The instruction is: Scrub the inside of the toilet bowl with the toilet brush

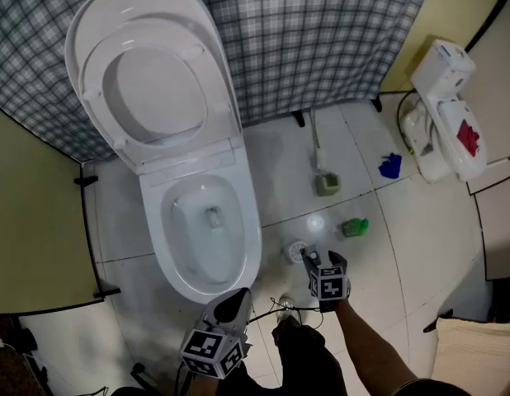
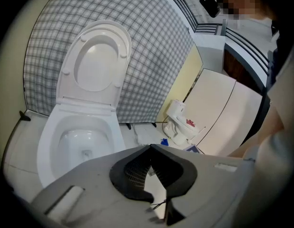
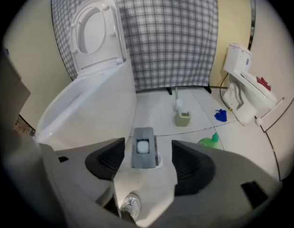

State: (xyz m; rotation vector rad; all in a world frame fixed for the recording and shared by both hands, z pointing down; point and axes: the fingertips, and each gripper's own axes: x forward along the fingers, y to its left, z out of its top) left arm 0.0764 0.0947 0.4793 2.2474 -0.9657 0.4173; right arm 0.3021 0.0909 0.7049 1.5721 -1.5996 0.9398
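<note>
The white toilet (image 1: pixel 253 246) stands with lid and seat raised, its bowl (image 2: pixel 83 137) open and wet. The toilet brush (image 1: pixel 321 159) stands upright in its greenish holder (image 3: pixel 182 118) on the floor, right of the toilet. My right gripper (image 1: pixel 319 260) hovers low over the tiles beside the bowl, jaws open. Between them in the right gripper view sits a small grey block with a white centre (image 3: pixel 142 147) on a round white base; the pads do not touch it. My left gripper (image 2: pixel 150 148) is shut and empty in front of the bowl.
A green bottle (image 1: pixel 354 227) lies on the tiles near the brush holder, a blue scrap (image 1: pixel 390 166) farther right. A white fixture with a red patch (image 1: pixel 445 114) stands at the right wall. A checked curtain (image 1: pixel 321 40) hangs behind, and yellow panels (image 1: pixel 32 221) close off the left.
</note>
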